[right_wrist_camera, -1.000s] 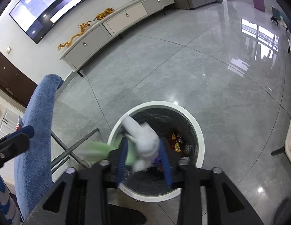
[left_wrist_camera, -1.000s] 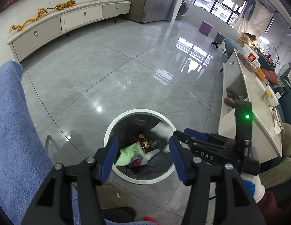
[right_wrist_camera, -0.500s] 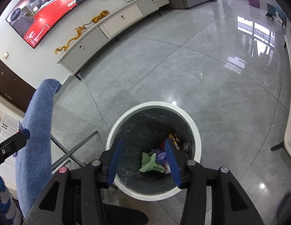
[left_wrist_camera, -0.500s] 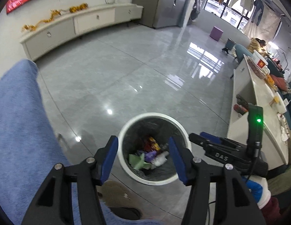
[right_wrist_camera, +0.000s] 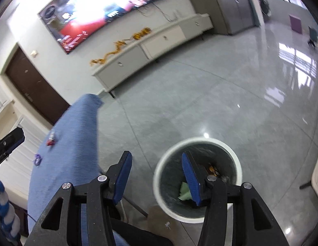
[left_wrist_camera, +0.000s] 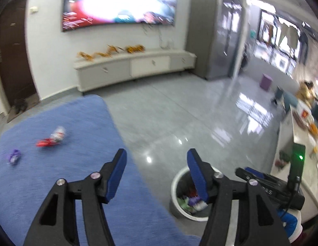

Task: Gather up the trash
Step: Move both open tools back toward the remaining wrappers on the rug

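- Grey glossy floor point(left_wrist_camera: 169, 123) with window glare; white cabinet point(left_wrist_camera: 134, 69) along far wall, lit screen point(left_wrist_camera: 120, 2) above, dark door point(left_wrist_camera: 13, 57) at left.
- Blue cloth point(left_wrist_camera: 62, 164) over a raised surface, filling lower left of left view; seen in right view as a narrow strip, its near end cut off behind the gripper.
- Three bits of trash on cloth, all blurred: purple wrapper point(left_wrist_camera: 14, 155), red wrapper point(left_wrist_camera: 45, 142), white-and-red piece point(left_wrist_camera: 58, 133) just beside the red one. Kind hard to make out.
- One white-rimmed bin point(right_wrist_camera: 197, 186) on floor beside cloth, dark liner inside; green paper point(right_wrist_camera: 184, 191) and orange scraps within, partly hidden by a right finger. Same bin half hidden behind a left finger in left view.
- Two grippers. Left gripper point(left_wrist_camera: 156, 176) spread and opening wider, nothing between pads, over cloth edge and floor.
- Right gripper point(right_wrist_camera: 156, 178) spread, also opening, nothing between pads, above bin's near rim.
- Right gripper body with green light visible at right edge of left view; blue-and-white sleeve point(left_wrist_camera: 290, 223) below it, mostly cut off.
- Cluttered counter point(left_wrist_camera: 302, 127) at far right, contents too blurred to tell.
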Demonstrator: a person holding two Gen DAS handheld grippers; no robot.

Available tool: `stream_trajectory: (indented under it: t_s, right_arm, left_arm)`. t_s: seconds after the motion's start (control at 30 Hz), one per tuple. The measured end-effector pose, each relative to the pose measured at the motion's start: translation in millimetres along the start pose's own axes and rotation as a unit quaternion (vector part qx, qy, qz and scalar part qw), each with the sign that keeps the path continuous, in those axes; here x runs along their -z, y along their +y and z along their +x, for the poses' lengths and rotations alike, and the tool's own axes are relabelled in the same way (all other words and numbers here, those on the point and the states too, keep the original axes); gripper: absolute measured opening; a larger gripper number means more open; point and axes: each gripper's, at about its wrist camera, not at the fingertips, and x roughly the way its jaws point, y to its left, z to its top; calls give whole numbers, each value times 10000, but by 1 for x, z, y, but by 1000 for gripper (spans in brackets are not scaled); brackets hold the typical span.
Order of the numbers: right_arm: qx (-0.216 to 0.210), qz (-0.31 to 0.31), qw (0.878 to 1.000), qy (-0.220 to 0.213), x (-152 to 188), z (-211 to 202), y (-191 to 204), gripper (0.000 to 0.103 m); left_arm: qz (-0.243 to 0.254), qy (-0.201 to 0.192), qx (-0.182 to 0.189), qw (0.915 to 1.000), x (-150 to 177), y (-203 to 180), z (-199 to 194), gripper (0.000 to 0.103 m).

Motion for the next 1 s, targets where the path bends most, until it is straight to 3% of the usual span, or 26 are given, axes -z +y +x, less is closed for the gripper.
stream_trajectory:
  t_s: [0.27,0.57,0.9,1.0]
  right_arm:
    - [-401,-628,9966,-359,-8,-32,65,52]
    - [-656,-1161,9898,-506,2,-50,127,54]
    - [-897,-1609,9809,-626,4,-53,176,59]
    - [-882,-1709,9793,-625,7,-51,187,66]
  left_arm:
    - [-505,-703,-716,9937,-3,87,-80,67]
    - [-871,-1176,-1110,9830,18,160,-151,67]
    - [-1475,-1425,-1615,9653,47,226,-193,67]
    - [-1587,-1438,-1750,9610,56,238,-195,76]
